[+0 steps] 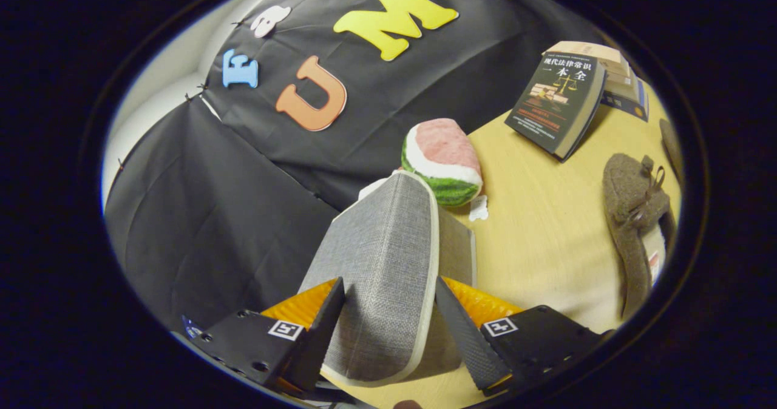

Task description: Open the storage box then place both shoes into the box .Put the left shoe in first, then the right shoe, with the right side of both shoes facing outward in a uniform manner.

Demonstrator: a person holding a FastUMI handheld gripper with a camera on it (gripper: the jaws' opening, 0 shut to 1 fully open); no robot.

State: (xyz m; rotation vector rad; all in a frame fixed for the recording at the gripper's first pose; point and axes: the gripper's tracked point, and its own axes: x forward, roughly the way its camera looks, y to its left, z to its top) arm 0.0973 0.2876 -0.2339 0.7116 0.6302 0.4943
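Observation:
My gripper [390, 287] is shut on the grey fabric lid [388, 239] of the storage box, one finger pressing on each face. The lid has a pale rim and stands raised on edge, tilted up from the box. A part of the grey box wall [456, 245] shows just behind it. One brown felt shoe [634, 215] with a small bow lies on the wooden table [546, 227], off to the right of the fingers. A sliver of a second shoe [671, 142] shows beyond the first.
A watermelon-slice toy [446, 160] sits just beyond the lid, against the black cloth wall. A dark book [558, 102] leans on a stack of books [619, 72] at the far side of the table.

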